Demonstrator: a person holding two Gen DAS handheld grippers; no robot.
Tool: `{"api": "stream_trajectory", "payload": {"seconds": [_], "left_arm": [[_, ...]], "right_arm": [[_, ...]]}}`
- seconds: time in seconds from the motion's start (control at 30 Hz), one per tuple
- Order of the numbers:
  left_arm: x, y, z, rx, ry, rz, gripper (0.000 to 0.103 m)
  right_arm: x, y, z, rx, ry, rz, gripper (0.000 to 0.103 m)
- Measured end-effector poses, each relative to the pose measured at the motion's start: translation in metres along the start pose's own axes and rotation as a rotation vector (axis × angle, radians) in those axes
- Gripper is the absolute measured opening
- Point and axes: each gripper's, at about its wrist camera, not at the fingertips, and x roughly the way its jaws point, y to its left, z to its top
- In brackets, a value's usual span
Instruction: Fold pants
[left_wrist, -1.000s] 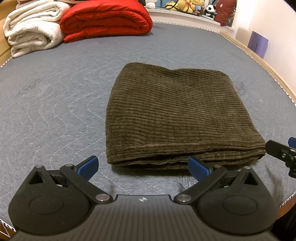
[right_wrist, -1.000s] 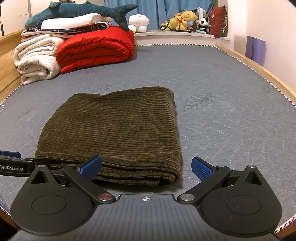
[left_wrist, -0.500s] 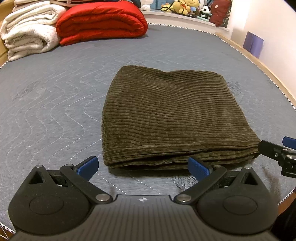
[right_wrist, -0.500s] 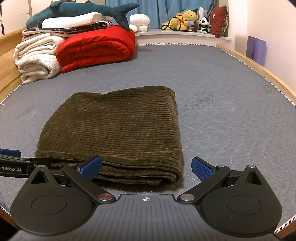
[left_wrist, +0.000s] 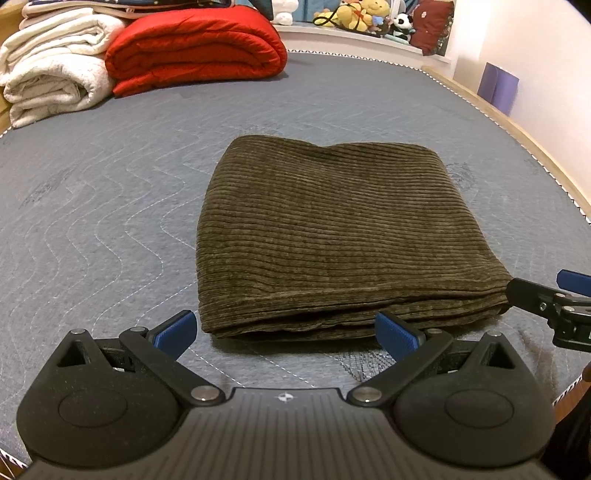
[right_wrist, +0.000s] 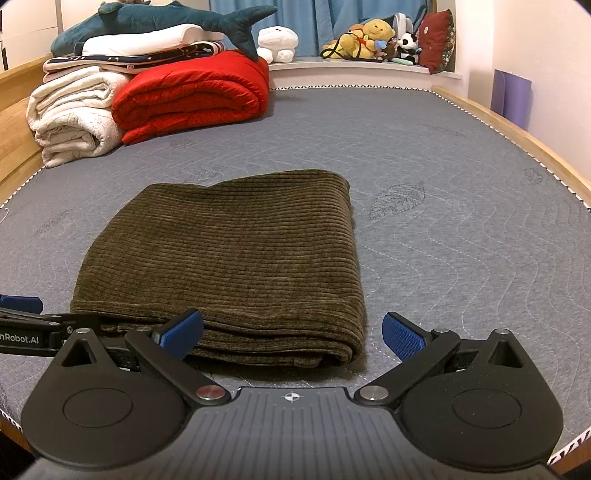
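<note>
A: What's the biggest thing in view?
B: The bed (right_wrist: 443, 155), its grey quilted mattress running back to a red duvet (right_wrist: 192, 96) and rolled white blankets (right_wrist: 70, 114) at the far left.

A: And the pants?
B: The pants (left_wrist: 343, 236), olive corduroy, lie folded into a thick rectangle on the mattress near the front edge, stacked layers facing the cameras.

A: The grippers?
B: The left gripper (left_wrist: 286, 330) sits just before the near-left corner of the fold, its blue pads (left_wrist: 173, 330) spread wide, holding nothing. The right gripper (right_wrist: 291, 332) faces the near-right corner, equally spread and empty.
</note>
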Motion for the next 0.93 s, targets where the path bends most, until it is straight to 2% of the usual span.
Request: {"api": "stream_trajectory", "payload": {"seconds": [0.93], "left_arm": [[-0.0020, 0.0001, -0.0007, 0.013, -0.018, -0.007, 0.103]], "right_arm": [[0.0005, -0.0012, -0.0007, -0.001, 0.004, 0.005, 0.102]]}}
